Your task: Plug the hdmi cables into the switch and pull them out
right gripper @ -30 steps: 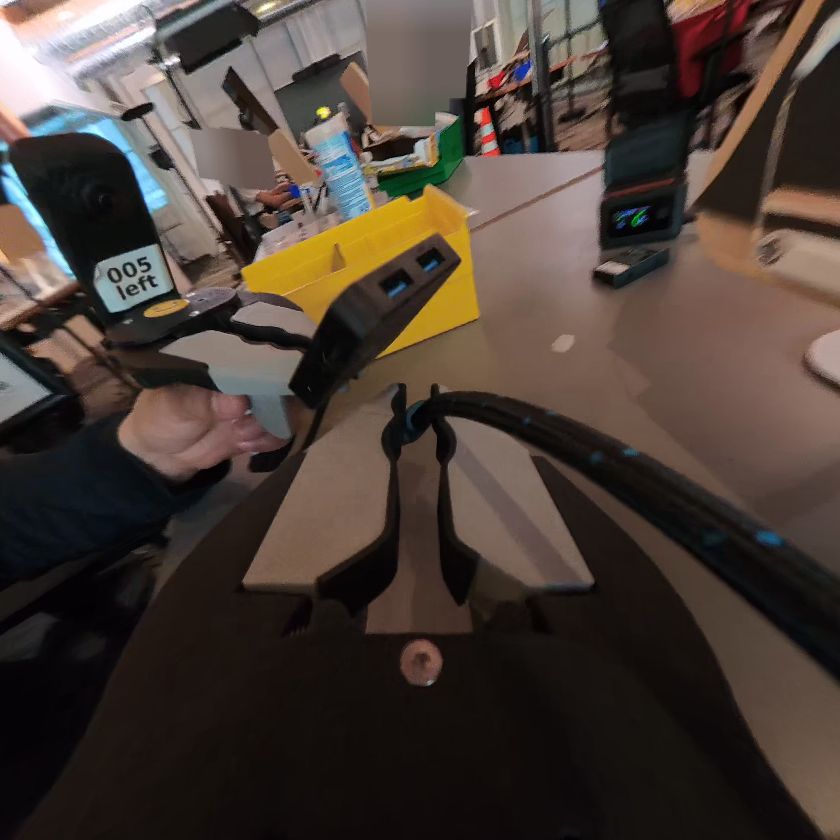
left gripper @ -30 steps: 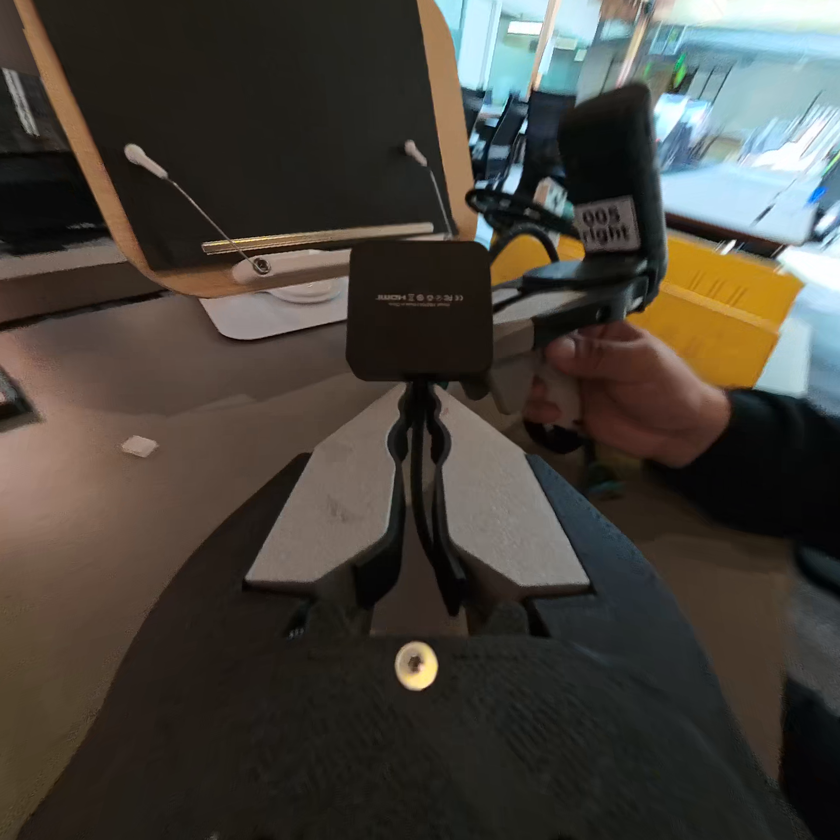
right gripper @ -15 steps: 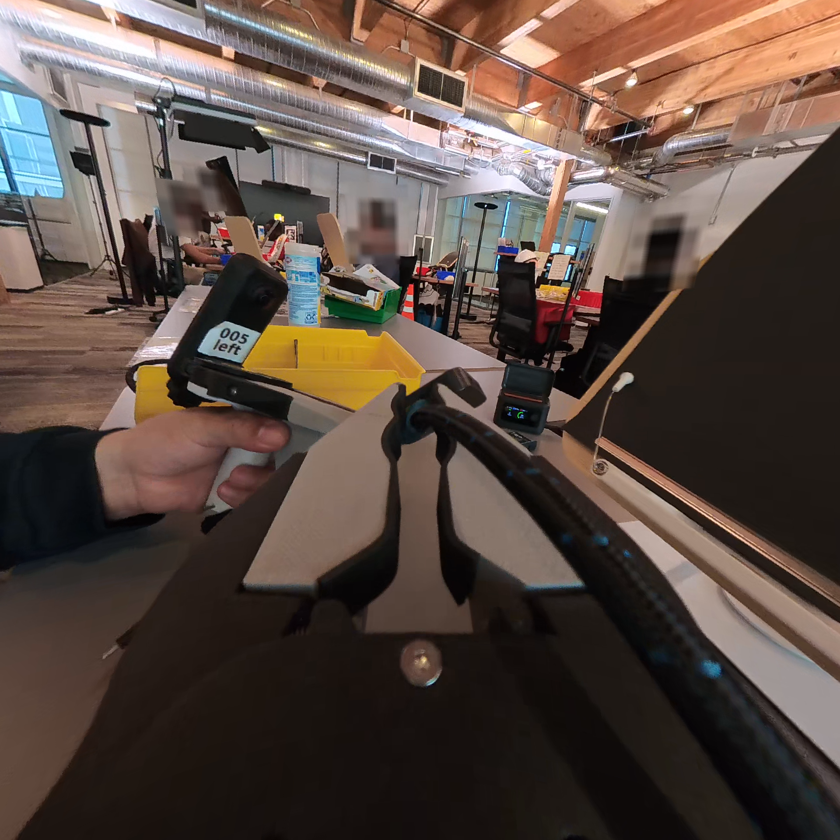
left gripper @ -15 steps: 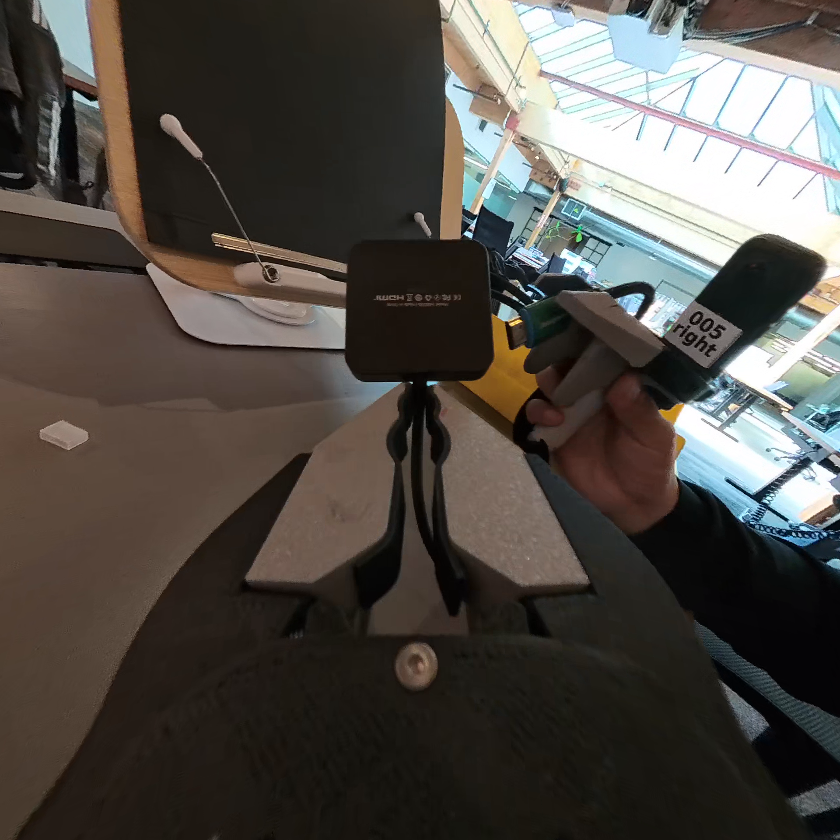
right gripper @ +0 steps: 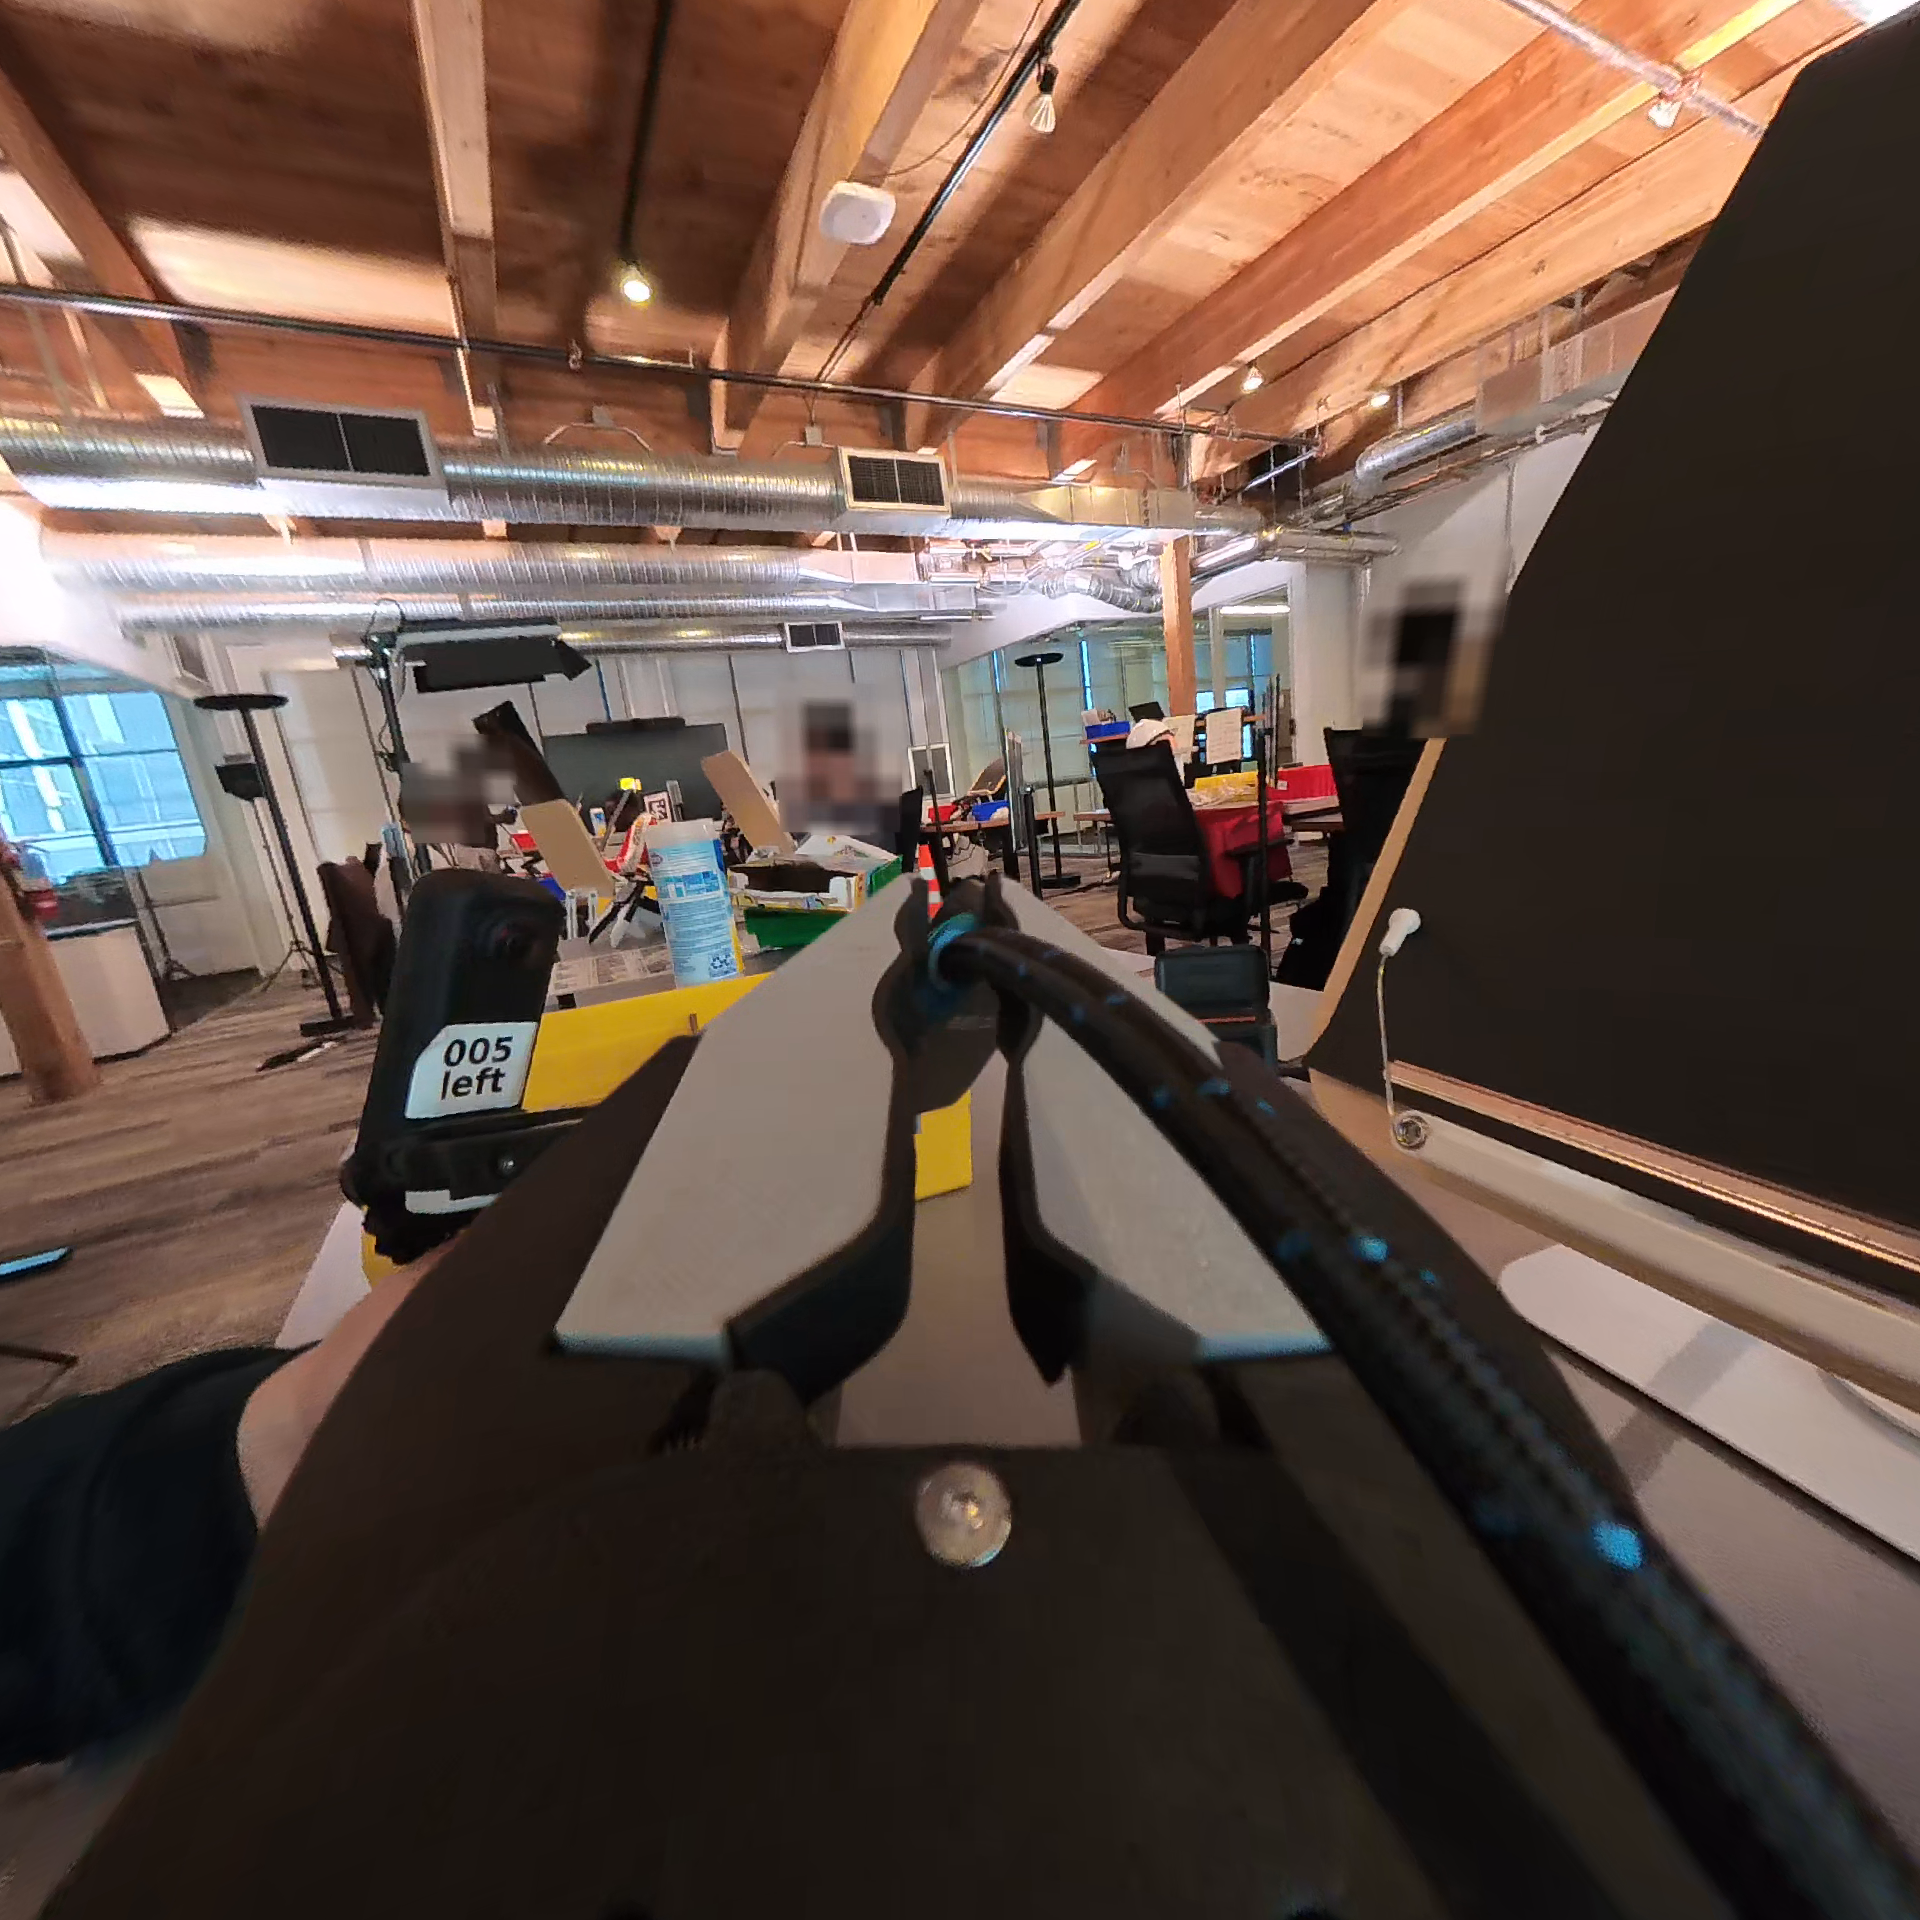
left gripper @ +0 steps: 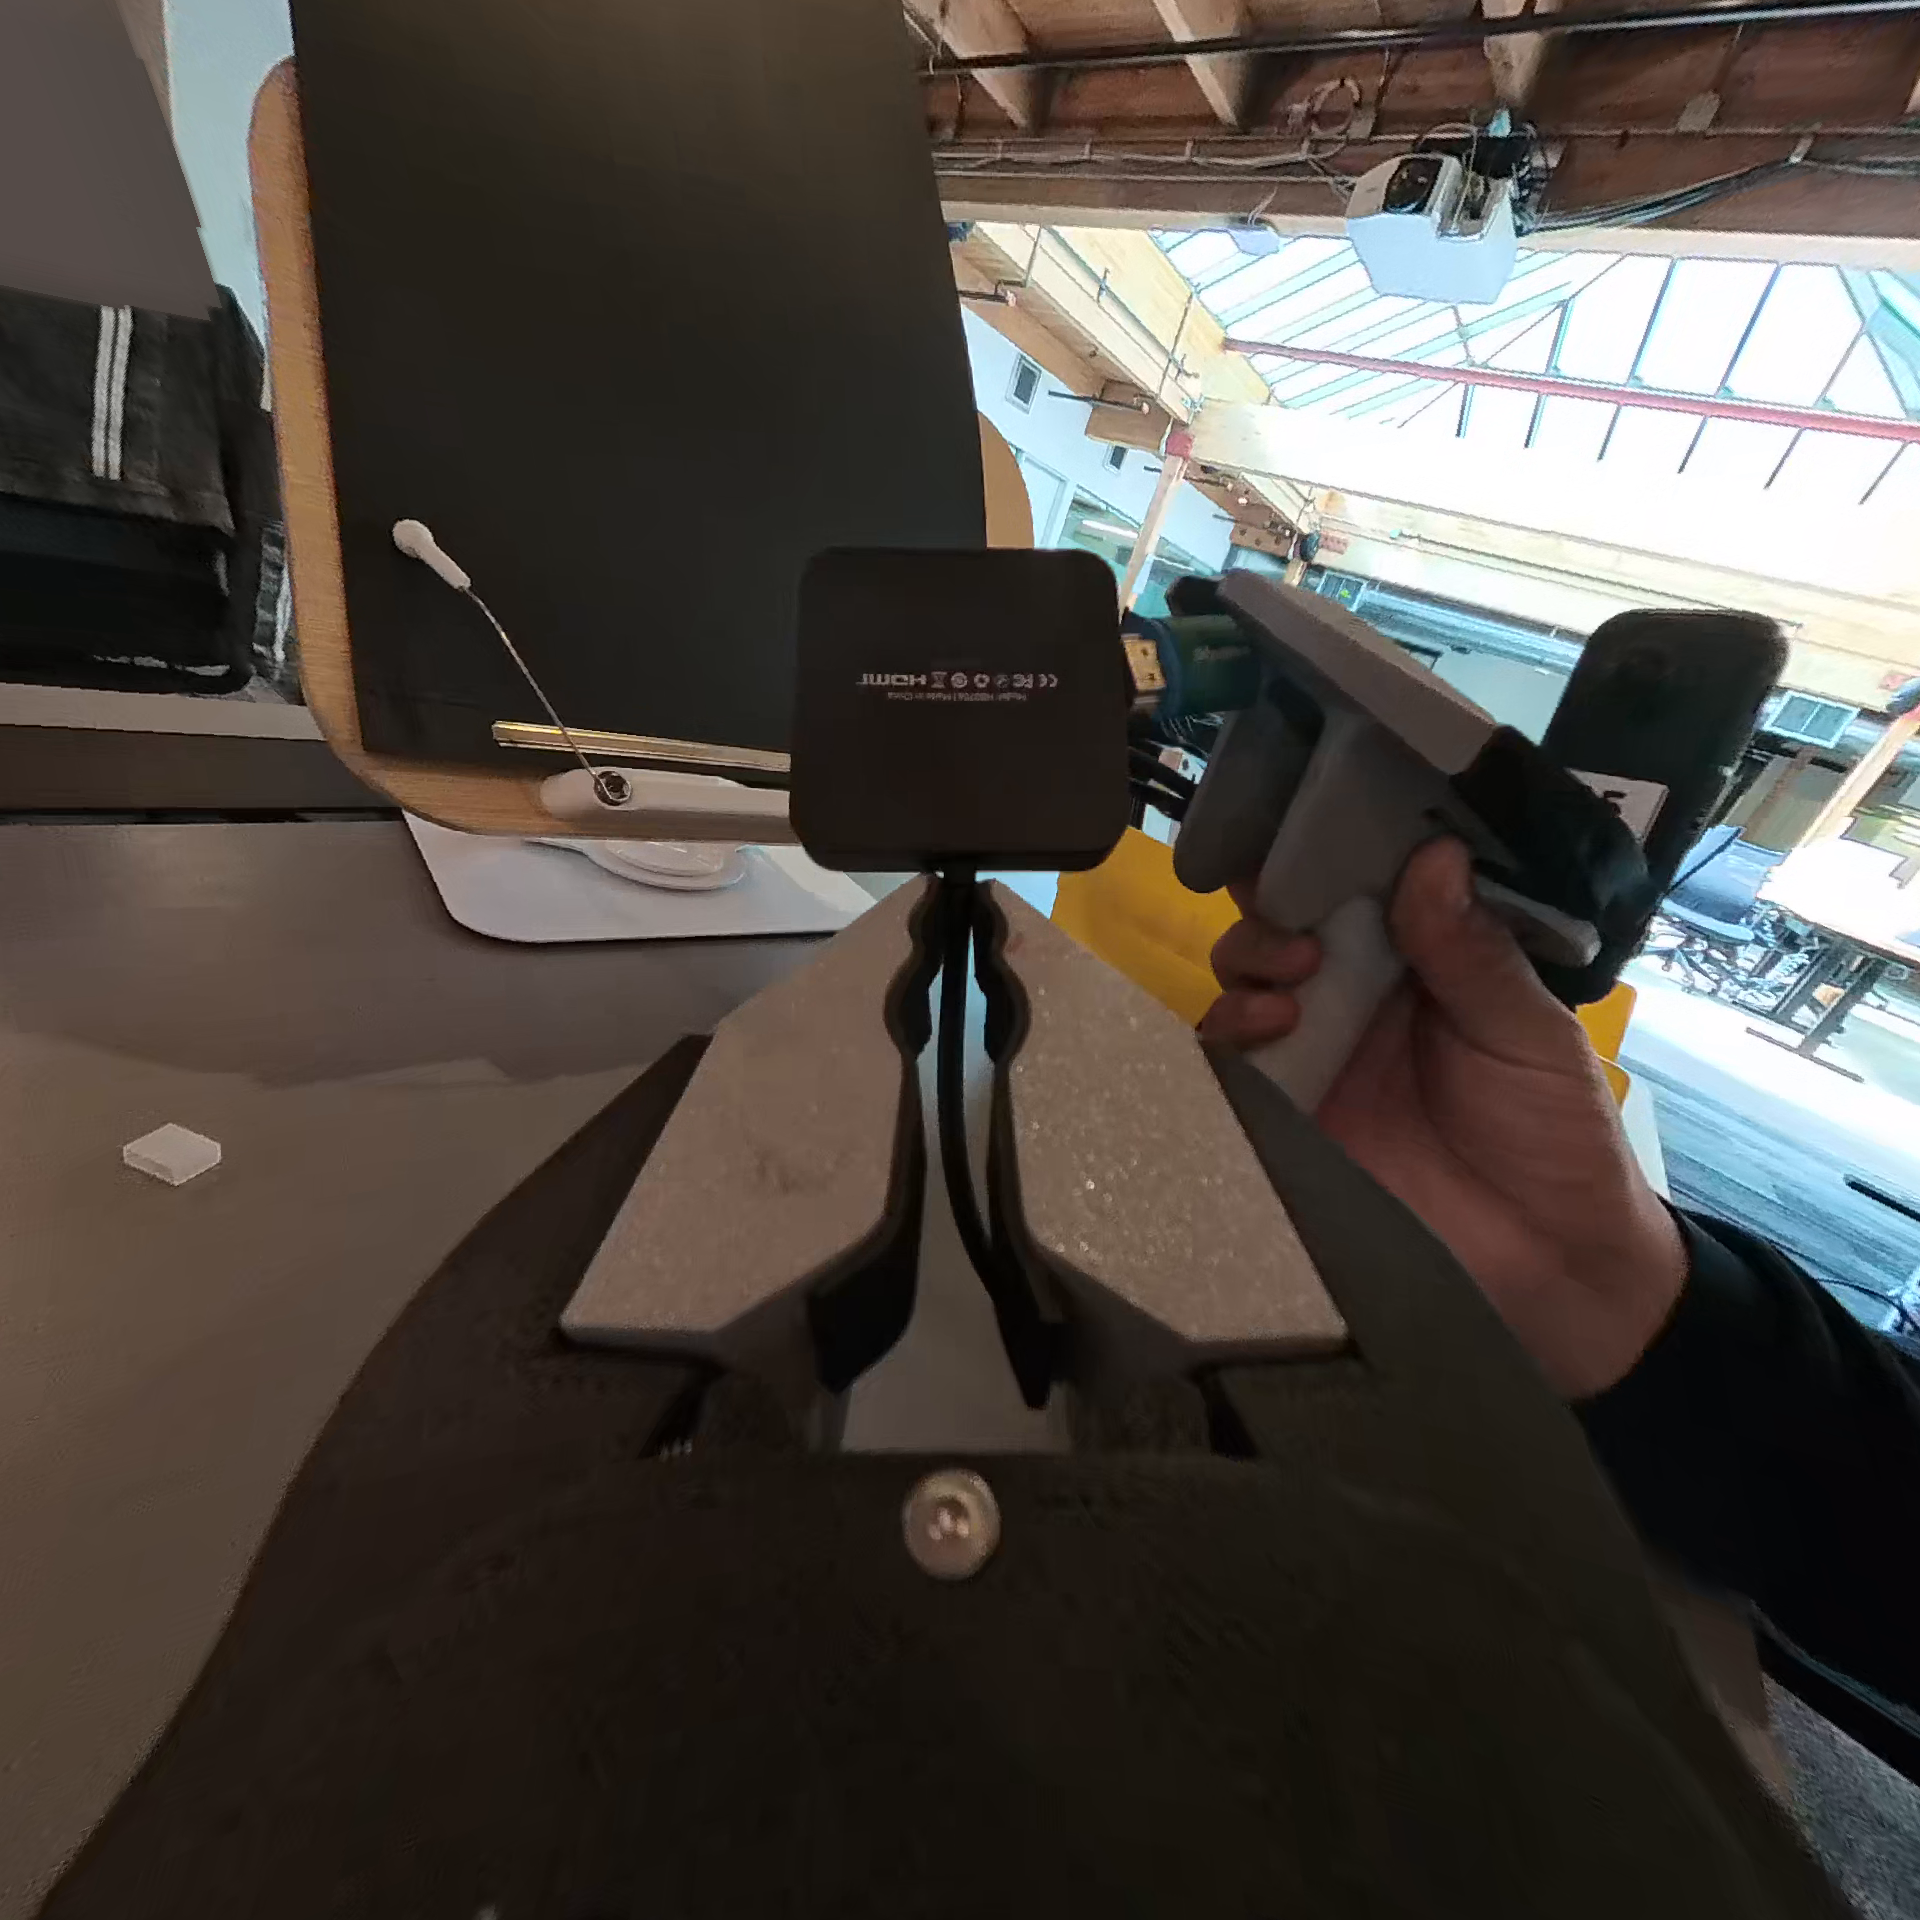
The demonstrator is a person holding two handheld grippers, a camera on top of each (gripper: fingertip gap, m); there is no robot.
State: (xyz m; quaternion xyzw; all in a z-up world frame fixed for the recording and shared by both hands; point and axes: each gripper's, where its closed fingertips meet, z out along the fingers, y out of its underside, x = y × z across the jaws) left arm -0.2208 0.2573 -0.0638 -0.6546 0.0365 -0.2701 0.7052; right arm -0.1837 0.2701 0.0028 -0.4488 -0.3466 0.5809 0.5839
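Note:
In the left wrist view my left gripper is shut on the thin black lead of the black square HDMI switch, which stands upright just past the fingertips. My right gripper comes in from the right, held by a hand. It holds a green-bodied HDMI plug whose gold tip sits right at the switch's right edge. In the right wrist view my right gripper is shut on the braided black-and-blue HDMI cable, which trails to the lower right. The plug and switch are hidden behind its fingers.
A wooden stand with a black panel stands on a white base behind the switch, on the grey table. A yellow bin is beyond the grippers. A small white piece lies on the left. Measured from the fingertips, the small white piece is 20 cm or so from the left gripper and 30 cm from the right.
Both grippers have tilted up, so more ceiling shows. The right gripper has swung its plug round and closed in on the switch's right side.

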